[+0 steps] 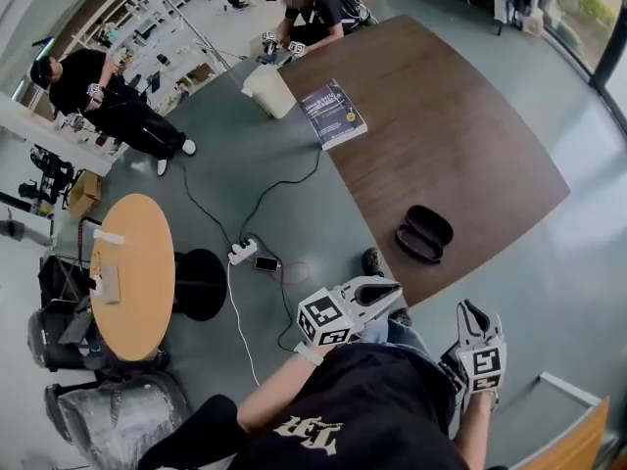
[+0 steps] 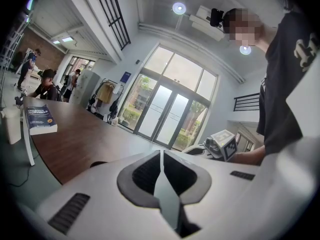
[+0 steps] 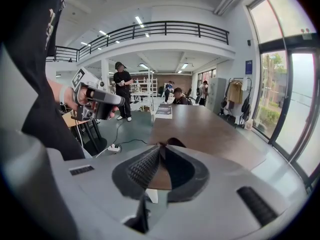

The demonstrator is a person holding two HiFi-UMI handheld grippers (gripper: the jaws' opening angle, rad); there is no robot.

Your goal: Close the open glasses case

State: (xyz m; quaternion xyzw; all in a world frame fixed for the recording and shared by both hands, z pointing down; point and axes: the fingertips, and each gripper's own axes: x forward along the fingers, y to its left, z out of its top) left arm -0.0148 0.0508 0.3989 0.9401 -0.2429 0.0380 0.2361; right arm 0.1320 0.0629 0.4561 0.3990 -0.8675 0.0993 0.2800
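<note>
A black oval glasses case (image 1: 423, 233) lies open at the near edge of the dark-brown wooden desk (image 1: 460, 116), a blue book (image 1: 333, 113) at its far end. Short of that edge, the left tool (image 1: 390, 288) and right tool (image 1: 471, 311) hang empty, jaws together.

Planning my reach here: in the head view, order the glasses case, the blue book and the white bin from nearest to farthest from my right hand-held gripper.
From the right hand-held gripper:
1. Glasses case, near the close edge of the table, just ahead.
2. Blue book, at the table's far left edge.
3. White bin, beyond the book, off the table's far end.
</note>
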